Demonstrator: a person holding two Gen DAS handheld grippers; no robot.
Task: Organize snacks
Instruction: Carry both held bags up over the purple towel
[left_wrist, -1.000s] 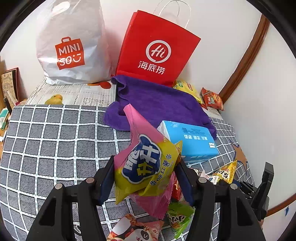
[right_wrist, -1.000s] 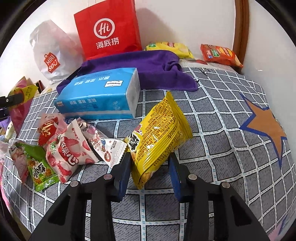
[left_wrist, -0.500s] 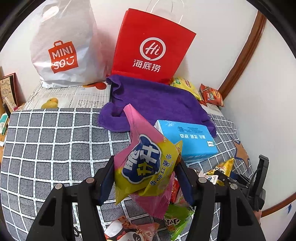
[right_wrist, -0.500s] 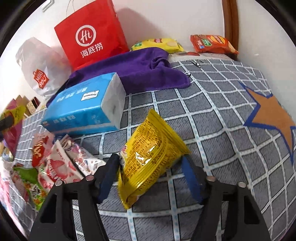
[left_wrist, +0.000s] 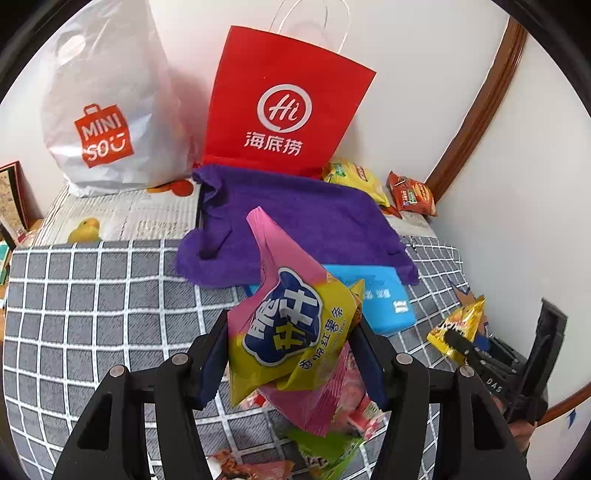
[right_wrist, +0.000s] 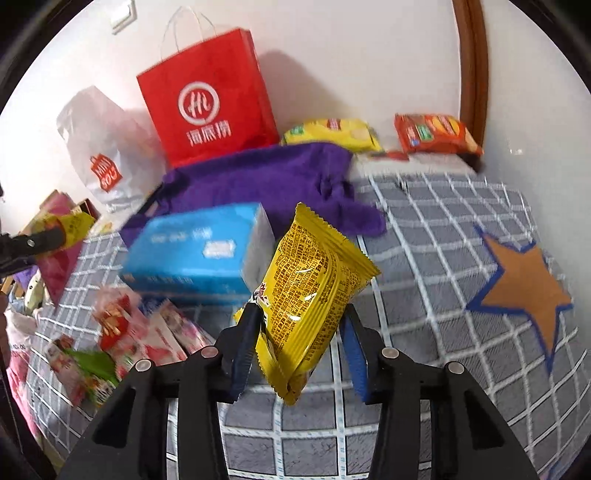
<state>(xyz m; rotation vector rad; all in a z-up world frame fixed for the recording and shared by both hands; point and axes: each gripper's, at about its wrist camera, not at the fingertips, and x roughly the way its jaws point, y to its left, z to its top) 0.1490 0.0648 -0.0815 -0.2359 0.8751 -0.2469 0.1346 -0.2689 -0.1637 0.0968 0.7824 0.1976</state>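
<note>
Lifted since a second ago, the crinkled yellow foil snack packet now hangs clear of the grey checked bedcover, clamped in the right gripper, long axis tilted up and away from the fingers. A glossy pink-and-yellow snack bag sits gripped in the left gripper. Nearer the left gripper, behind a plush purple towel, stands a stiff red paper bag.

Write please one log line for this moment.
left hand-held gripper: holds pink-yellow snack bag | right hand-held gripper: holds yellow snack bag | both lifted
</note>
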